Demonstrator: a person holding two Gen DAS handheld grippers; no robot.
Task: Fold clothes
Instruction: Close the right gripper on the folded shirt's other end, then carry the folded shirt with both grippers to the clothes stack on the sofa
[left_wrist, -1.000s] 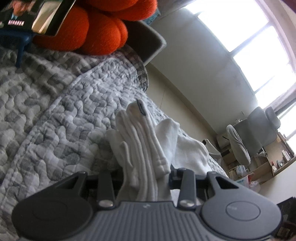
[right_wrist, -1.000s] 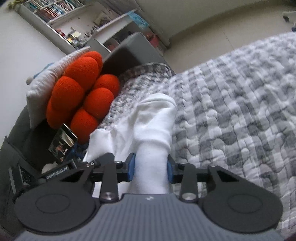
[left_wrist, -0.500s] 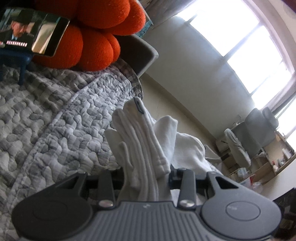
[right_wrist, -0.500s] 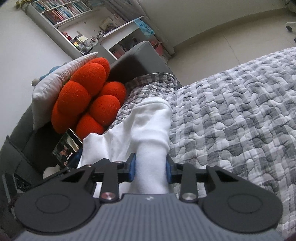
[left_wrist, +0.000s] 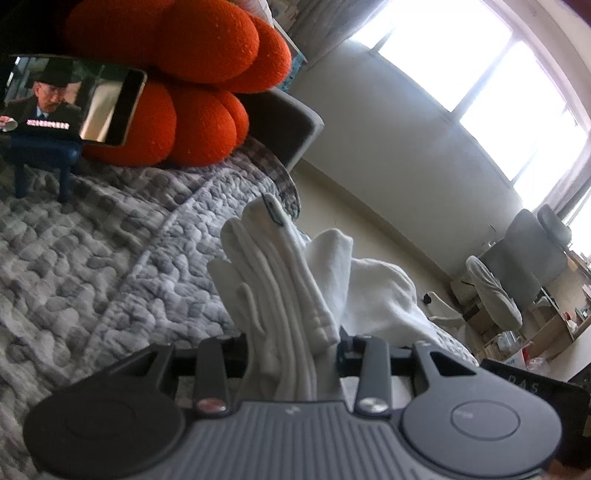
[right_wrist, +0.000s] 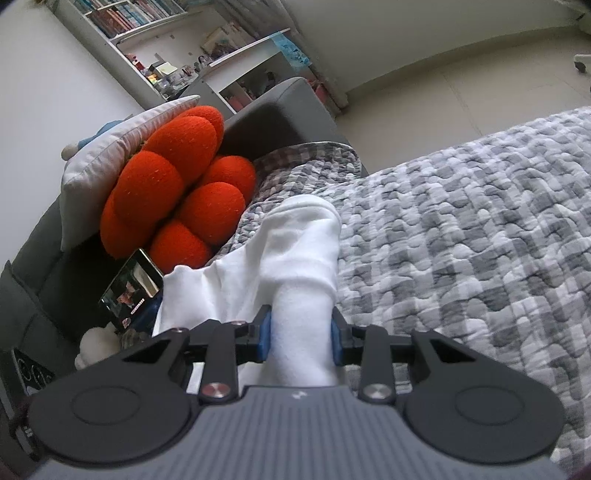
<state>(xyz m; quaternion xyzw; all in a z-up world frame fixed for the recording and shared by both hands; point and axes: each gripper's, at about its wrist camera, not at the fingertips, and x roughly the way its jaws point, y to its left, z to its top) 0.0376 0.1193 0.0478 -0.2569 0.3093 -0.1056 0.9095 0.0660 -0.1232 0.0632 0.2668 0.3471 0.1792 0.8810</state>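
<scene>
The left gripper pinches a bunched edge of the white garment, and the right gripper pinches another rolled part of it. The garment hangs between them over the grey checked quilt, with an orange cushion and a phone at the far left.

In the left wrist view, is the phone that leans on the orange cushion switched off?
No. The rectangular phone, propped against the orange knobbly cushion, has a lit screen that shows a video picture with a caption line.
</scene>
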